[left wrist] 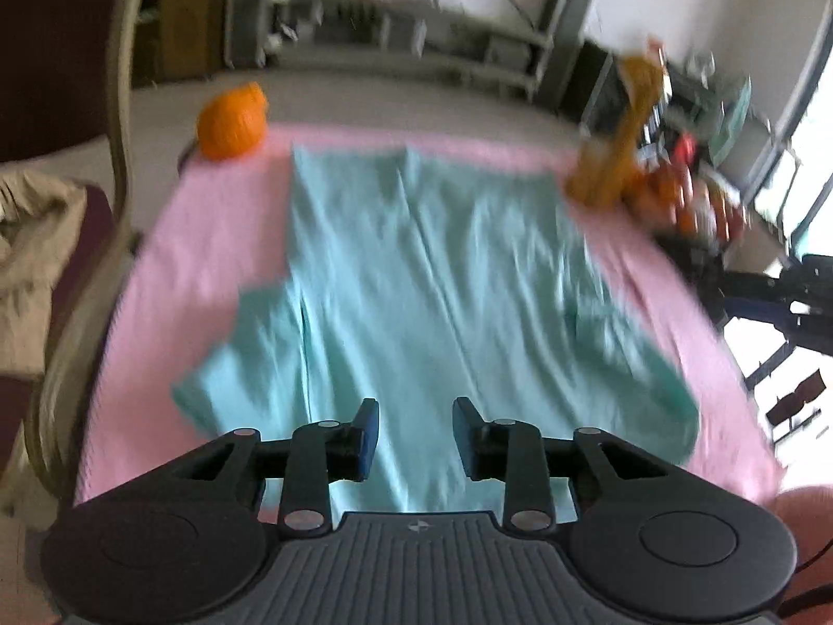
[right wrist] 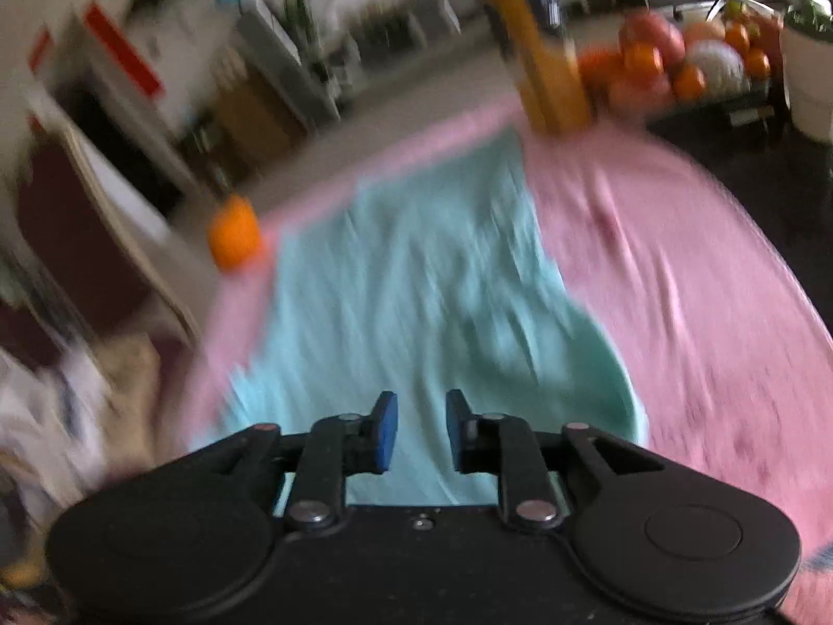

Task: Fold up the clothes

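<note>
Above the near hem of the wrinkled mint-green cotton garment (left wrist: 416,271), lengthwise ahead, both claws, left claw (left wrist: 415,437) and right claw (right wrist: 420,429), hover part-open, empty.

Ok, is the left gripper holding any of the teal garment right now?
No, the left gripper has its jaws apart with nothing between them, and the teal garment lies spread on the pink cover beyond.

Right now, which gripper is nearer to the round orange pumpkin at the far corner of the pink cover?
Left, I judge. The left gripper faces the pumpkin at far left; the right gripper sees it smaller.
</note>
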{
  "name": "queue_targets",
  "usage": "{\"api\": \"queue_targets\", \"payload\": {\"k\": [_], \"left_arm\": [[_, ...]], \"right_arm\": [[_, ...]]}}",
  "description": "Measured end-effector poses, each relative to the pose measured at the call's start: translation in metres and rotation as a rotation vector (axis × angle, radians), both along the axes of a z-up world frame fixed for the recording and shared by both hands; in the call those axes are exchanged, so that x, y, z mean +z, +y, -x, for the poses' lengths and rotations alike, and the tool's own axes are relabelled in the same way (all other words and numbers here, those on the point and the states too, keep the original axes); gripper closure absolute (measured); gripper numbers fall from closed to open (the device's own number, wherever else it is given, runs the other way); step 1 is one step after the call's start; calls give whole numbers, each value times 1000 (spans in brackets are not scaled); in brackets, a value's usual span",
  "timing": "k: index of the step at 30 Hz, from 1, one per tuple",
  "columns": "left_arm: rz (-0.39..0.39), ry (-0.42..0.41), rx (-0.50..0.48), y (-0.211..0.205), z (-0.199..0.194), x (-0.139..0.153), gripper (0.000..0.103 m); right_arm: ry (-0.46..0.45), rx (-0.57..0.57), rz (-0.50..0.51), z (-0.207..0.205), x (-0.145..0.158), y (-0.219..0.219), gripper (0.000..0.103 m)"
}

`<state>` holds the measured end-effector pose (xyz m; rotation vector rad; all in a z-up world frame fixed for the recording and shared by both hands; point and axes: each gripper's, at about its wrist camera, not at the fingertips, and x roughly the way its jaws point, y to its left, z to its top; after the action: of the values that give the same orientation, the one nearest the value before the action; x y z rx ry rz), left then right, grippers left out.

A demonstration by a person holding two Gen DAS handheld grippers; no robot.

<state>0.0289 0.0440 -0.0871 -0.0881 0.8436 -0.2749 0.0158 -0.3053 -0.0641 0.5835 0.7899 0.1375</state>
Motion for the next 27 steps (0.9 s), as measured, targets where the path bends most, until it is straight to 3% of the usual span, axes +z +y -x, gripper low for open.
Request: {"api": "queue_targets", "payload": {"k": [4,8,13,24,25,26,27], "left_arm": [[-15,-12,42,2,-20,-4,71],[-43,70,42,2,-19,-46,71],[-21,164,42,5,-20,-79,71],[-30,152,-10,0,-16,-87,67],[-29,153,-12,0,-17,-88,67],[-31,152,-13,0,-16,-88,67],[-34,151,-12,0,-16,-88,67]], "right_arm": [[-44,-74,-66,-26,2,-21,71],[35,-139,-112,-49,-40,-41,70],[164,-188,-43,-71,-93,-59,71],[235,-51,38,-110,-118,-56,71],[235,-38,42,-111,-119,-55,79],[220,-20,56,-109,-117,-52,96],[204,0,70,-107,-114,-50,99]]}}
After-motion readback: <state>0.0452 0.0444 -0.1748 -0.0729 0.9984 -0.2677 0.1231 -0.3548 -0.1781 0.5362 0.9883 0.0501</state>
